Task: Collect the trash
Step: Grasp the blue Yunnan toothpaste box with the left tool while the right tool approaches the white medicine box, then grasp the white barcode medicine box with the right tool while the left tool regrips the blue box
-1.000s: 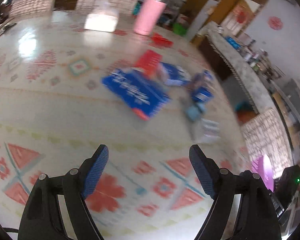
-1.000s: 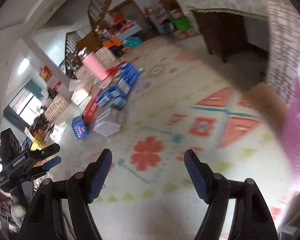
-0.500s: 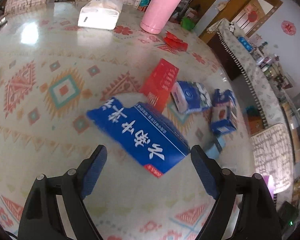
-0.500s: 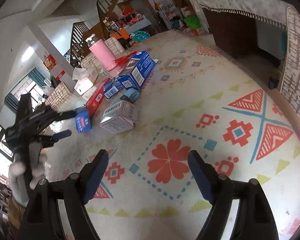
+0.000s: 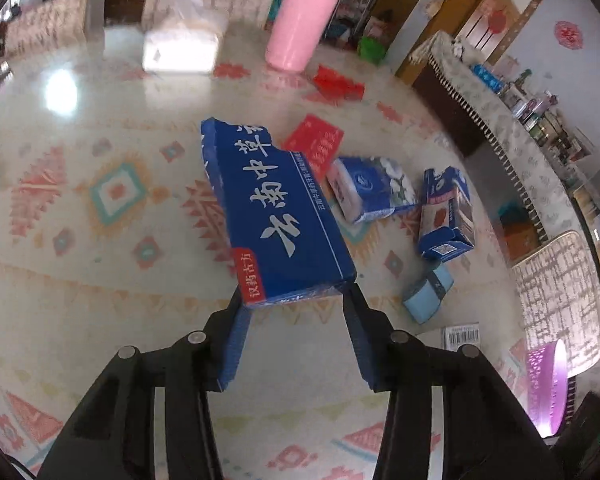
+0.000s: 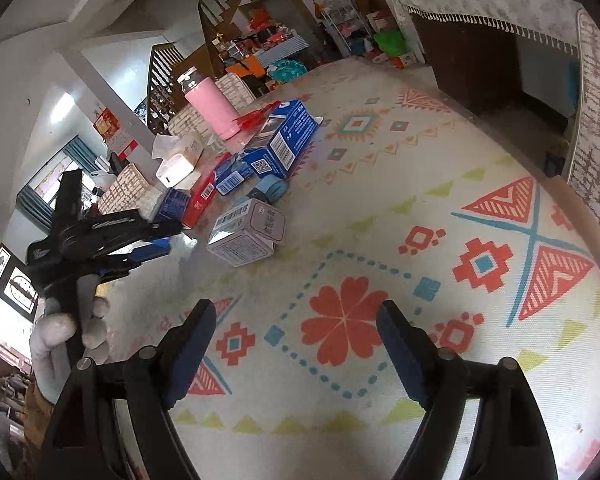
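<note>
Now my left gripper (image 5: 296, 300) is closing on the near end of the long blue box (image 5: 272, 212), its fingers against both sides, on the patterned table (image 5: 100, 280). Beyond it lie a red packet (image 5: 315, 147) and smaller blue boxes. My right gripper (image 6: 296, 332) hangs wide open and empty over the tablecloth.
</note>
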`<state>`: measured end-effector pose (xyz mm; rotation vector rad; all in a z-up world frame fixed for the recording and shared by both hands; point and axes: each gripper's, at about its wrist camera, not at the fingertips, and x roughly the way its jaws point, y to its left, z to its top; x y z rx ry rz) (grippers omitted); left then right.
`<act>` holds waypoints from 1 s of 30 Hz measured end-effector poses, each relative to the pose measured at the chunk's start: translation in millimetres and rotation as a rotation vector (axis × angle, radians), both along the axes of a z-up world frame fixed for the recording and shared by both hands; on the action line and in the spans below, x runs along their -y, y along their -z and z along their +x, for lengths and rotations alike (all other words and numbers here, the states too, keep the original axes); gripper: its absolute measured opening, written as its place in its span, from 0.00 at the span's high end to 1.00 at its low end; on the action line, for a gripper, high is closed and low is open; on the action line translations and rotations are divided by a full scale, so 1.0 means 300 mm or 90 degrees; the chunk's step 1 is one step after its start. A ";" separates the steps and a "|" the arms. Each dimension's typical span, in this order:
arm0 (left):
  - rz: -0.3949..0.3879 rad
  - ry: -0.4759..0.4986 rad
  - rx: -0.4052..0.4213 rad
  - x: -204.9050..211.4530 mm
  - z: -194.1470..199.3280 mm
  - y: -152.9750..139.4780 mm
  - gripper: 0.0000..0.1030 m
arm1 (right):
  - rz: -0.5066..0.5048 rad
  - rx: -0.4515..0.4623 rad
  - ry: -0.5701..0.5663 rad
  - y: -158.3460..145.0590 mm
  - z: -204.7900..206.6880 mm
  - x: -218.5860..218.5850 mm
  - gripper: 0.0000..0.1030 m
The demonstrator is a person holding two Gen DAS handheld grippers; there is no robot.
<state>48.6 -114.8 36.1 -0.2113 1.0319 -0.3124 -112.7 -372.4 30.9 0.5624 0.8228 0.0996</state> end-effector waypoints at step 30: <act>-0.021 0.031 0.036 -0.095 -0.050 0.015 0.56 | -0.187 -0.084 -0.012 -0.005 0.319 -0.210 0.12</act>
